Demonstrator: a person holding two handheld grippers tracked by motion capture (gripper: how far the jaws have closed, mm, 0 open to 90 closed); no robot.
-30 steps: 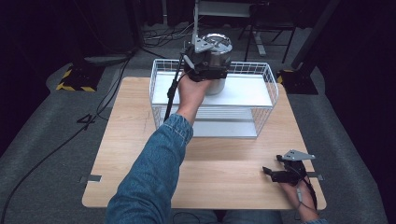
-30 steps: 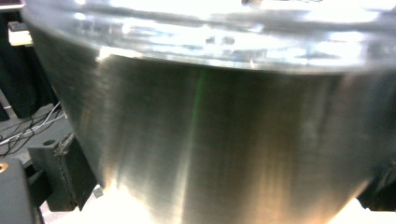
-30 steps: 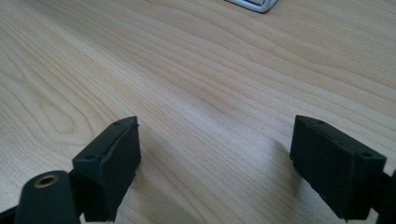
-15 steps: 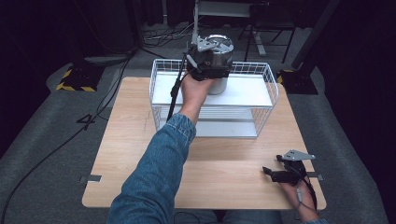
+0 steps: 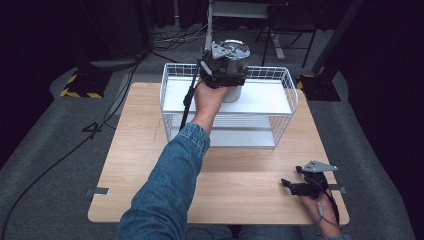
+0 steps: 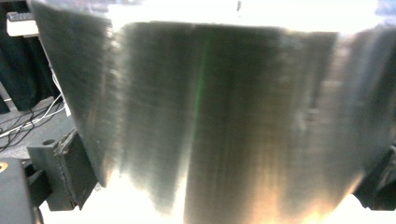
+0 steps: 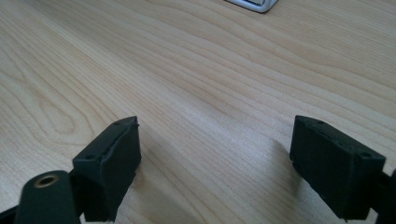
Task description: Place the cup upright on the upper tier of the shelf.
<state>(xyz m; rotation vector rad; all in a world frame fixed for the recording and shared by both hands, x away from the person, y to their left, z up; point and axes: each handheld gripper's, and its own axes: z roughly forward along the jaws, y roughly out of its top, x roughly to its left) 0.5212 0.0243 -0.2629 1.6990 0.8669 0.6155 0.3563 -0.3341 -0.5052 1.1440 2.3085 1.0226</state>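
Left gripper [image 5: 226, 75], jaws pinching a steel pot [image 5: 235, 65] over the white wire basket's [image 5: 285, 107] upper shelf; right gripper [image 5: 305, 182], jaws spread, resting on the worktop [image 5: 140, 165]

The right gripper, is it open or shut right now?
Open. The right gripper has its jaws wide apart in its own view, with bare wooden table between them and nothing held.
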